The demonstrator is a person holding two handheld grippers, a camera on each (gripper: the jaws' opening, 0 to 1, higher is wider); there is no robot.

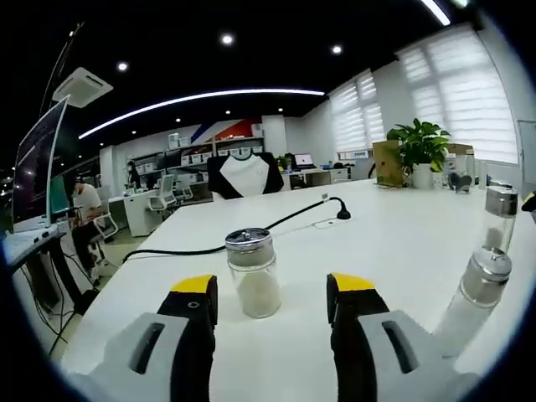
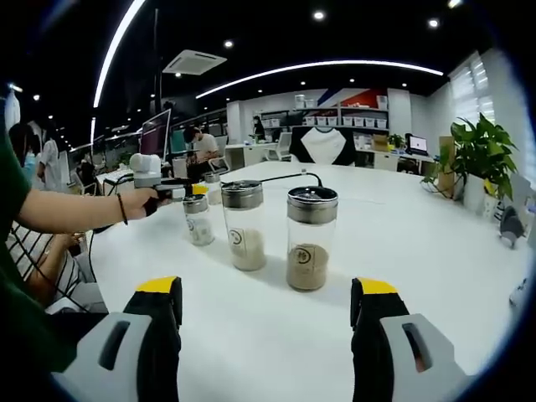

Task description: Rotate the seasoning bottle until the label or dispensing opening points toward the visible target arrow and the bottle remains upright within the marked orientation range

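one seasoning bottle (image 1: 252, 274) stands upright at lower centre of your left gripper view, on the white table (image 1: 402, 243), between and just beyond the released, spread jaws of your left gripper (image 1: 272, 303); two taller bottles (image 1: 483, 280) sit at right edge. in your right gripper view, right gripper (image 2: 265, 311) is likewise released, holding nothing; three bottles stand mid-frame, the small one (image 2: 198, 219) leftmost, beside your left hand (image 2: 141, 202).

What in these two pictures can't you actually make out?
- Target arrow: none made out on the table in either view.
- Small bottle, left gripper view: label side faces away.
- Two bottles at the right edge: cut off, distorted.
- Labels on the two larger bottles: too small to read.
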